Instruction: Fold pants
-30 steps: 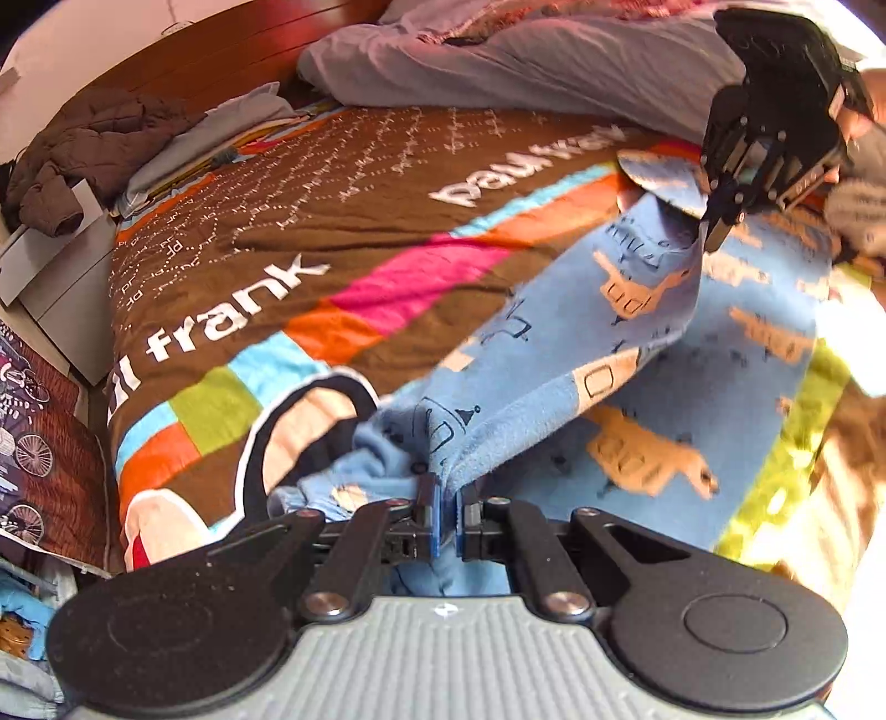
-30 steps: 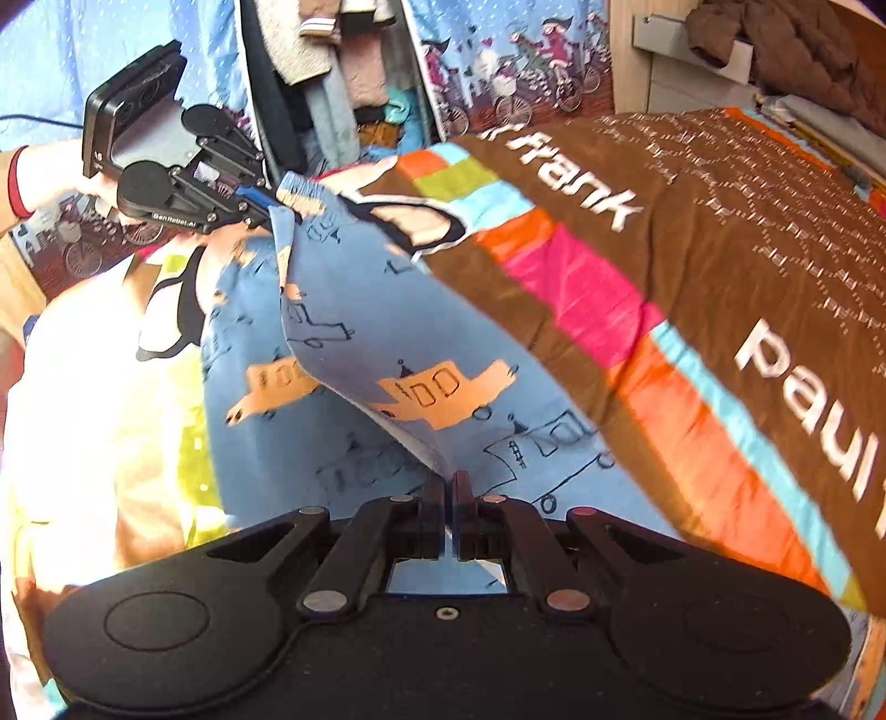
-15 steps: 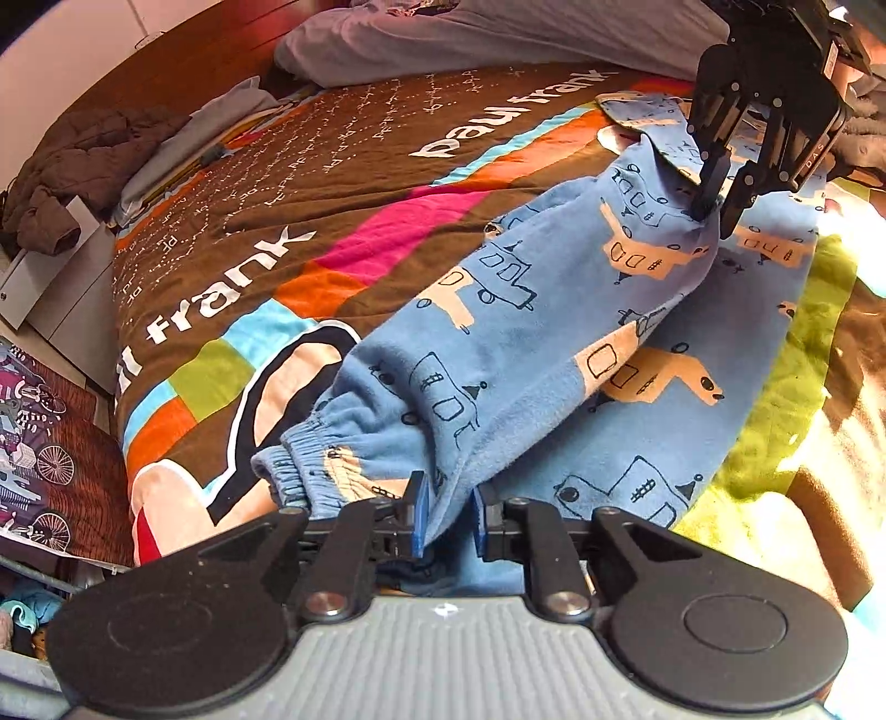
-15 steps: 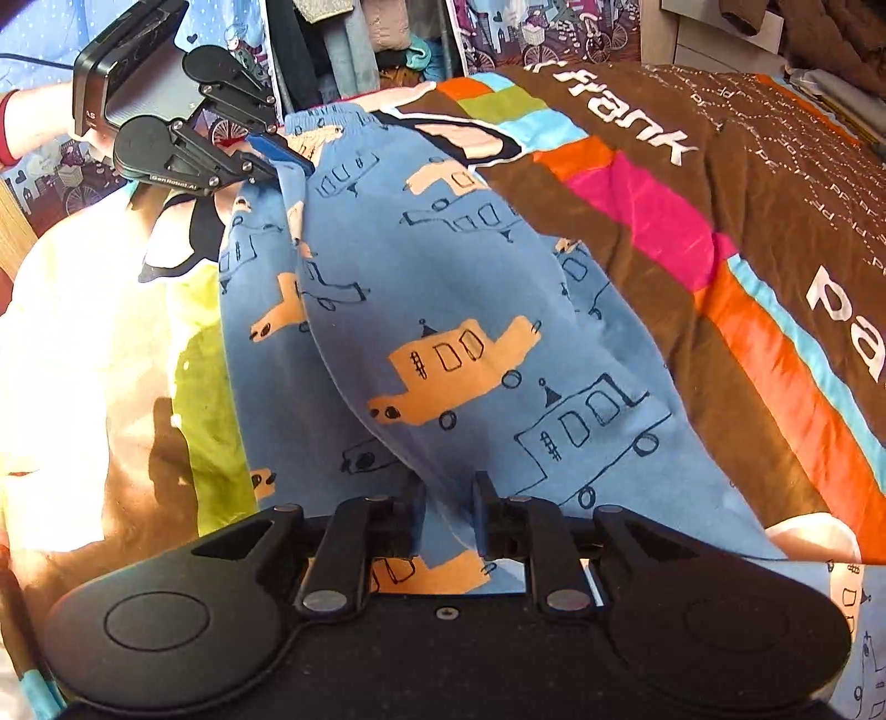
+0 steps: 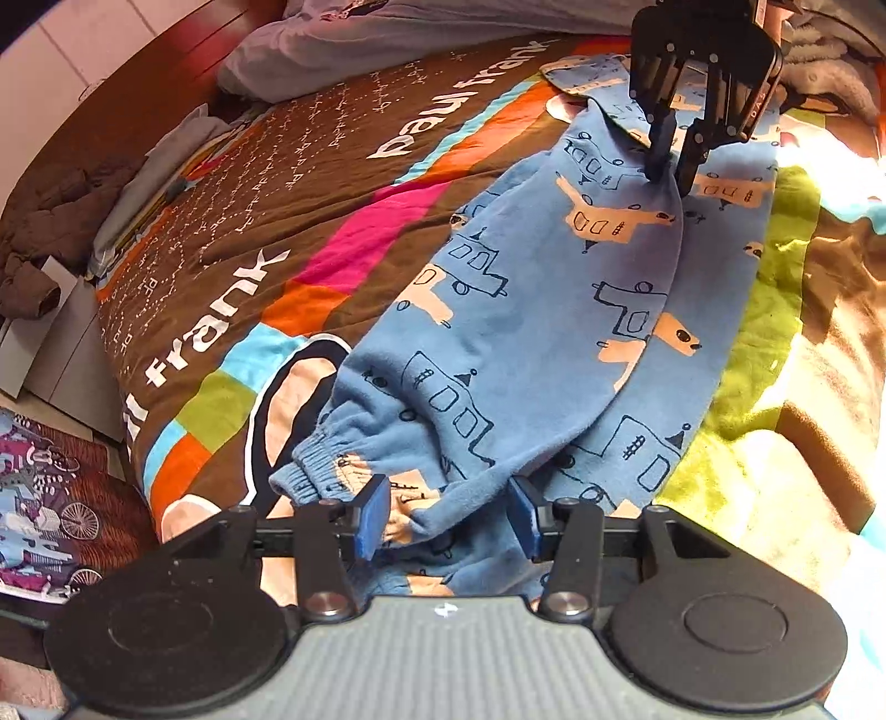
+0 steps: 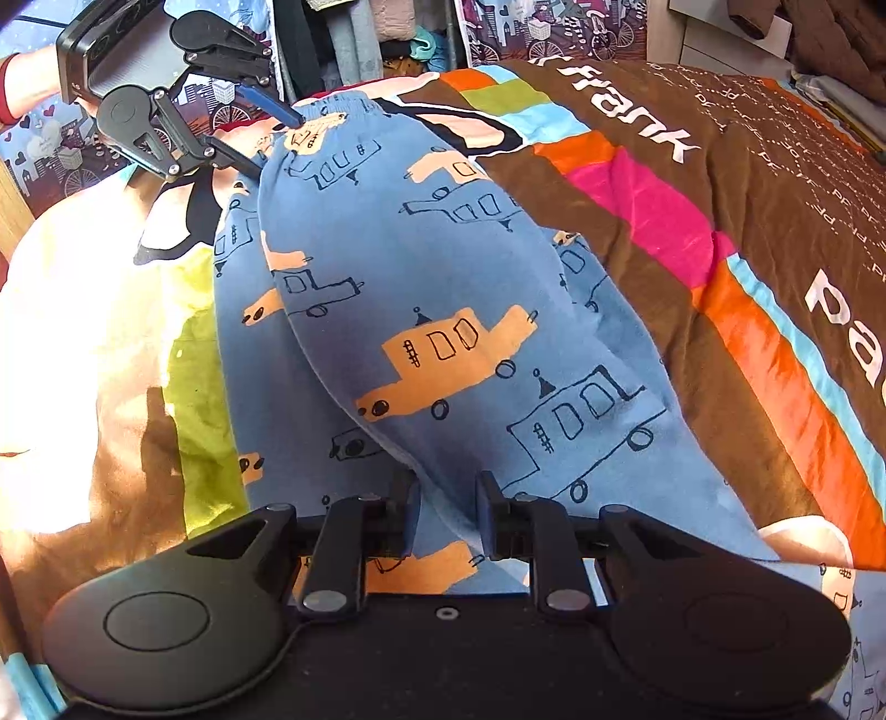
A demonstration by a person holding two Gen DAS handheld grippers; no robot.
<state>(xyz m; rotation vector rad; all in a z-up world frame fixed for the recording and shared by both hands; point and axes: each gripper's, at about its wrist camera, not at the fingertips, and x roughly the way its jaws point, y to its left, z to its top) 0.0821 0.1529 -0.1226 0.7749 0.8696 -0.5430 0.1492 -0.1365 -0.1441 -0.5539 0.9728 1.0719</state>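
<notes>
Blue pants (image 5: pixel 531 343) printed with orange and outlined vehicles lie on the bed, one leg folded over onto the other. They also show in the right wrist view (image 6: pixel 443 332). My left gripper (image 5: pixel 447 516) is open at the cuffed ankle end, the fabric edge loose between its blue pads. My right gripper (image 6: pixel 446 512) is open at the waist end, with the fold edge between its fingers. Each gripper shows in the other's view: right gripper (image 5: pixel 673 171), left gripper (image 6: pixel 266 138).
The bed has a brown "paul frank" duvet (image 5: pixel 310 183) with coloured stripes, and a yellow-green blanket (image 5: pixel 775 310) beside the pants. A grey pillow (image 5: pixel 443 33) lies at the head. A brown jacket (image 5: pixel 33 232) lies on a box beside the bed. Clothes (image 6: pixel 360 39) hang past the foot.
Both grippers lowered the lifted pant leg onto the other leg, then opened their jaws and let the fabric go. The pants now lie flat.
</notes>
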